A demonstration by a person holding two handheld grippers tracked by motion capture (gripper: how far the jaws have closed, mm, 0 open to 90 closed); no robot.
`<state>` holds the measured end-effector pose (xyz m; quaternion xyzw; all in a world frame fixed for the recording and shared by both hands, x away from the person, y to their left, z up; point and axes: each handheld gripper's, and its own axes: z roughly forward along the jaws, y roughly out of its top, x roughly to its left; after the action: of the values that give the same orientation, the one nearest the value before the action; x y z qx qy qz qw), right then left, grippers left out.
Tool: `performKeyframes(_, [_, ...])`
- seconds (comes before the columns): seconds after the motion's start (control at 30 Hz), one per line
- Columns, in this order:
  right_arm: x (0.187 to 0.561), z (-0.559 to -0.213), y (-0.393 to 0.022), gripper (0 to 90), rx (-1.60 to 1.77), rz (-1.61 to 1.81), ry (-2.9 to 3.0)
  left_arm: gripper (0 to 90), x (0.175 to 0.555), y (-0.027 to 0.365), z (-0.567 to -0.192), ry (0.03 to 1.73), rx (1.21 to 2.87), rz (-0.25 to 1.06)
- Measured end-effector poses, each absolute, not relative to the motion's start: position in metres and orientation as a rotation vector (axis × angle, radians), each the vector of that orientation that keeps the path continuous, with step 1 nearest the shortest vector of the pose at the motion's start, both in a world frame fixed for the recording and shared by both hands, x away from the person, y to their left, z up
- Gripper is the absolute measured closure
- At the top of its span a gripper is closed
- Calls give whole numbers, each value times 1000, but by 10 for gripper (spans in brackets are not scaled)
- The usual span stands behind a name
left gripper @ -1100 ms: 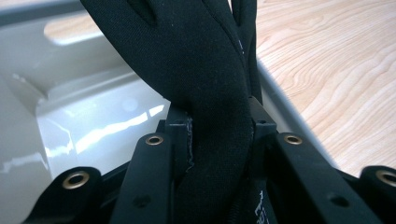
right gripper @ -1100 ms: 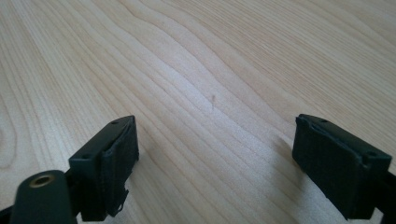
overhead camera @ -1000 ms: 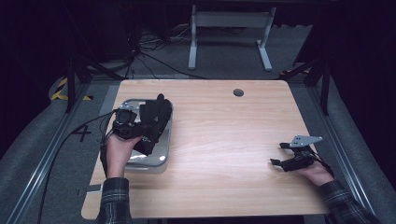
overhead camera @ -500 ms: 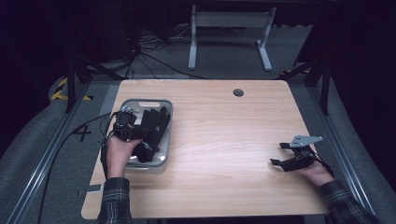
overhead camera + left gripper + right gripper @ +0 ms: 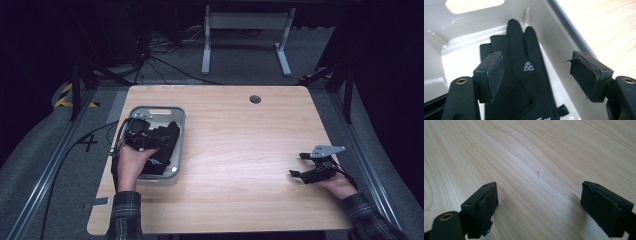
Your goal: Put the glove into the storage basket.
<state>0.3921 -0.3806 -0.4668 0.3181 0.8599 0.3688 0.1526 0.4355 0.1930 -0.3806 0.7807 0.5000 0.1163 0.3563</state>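
Black glove (image 5: pixel 524 82) lies flat on the floor of the grey bin (image 5: pixel 177 120), w/ the left gripper (image 5: pixel 536 72) poised right over it; jaws stand apart, have just been opening, glove in the gap beneath but pads not pressing on it. In the left gripper view the glove's fingers point away from the gripper toward the bin's far wall; glove is matte black, approx. flat, small white checkered logo on the back, white lettering near the cuff. In the high view the glove (image 5: pixel 165 150) fills much of the bin, left gripper (image 5: pixel 137 132) over the bin's left half, hand behind it. Right gripper (image 5: pixel 312 167) rests on the wooden table (image 5: pixel 240 150), well apart from the bin, twd the table's right edge; jaws apart, bare wood between them (image 5: pixel 537 202).
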Motion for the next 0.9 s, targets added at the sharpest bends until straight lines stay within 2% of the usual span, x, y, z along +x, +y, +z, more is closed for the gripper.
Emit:
performKeyframes(0.3, [392,-467,-381,153,913,1058,2467,228,429,156,-367,1190,2031,311])
performKeyframes(0.53, [392,-467,-381,153,913,1058,2467,200,420,111,-363,1079,2053,280])
performKeyframes(0.9, [392,-467,-381,152,912,1058,2467,154,404,40,-377,934,2103,248])
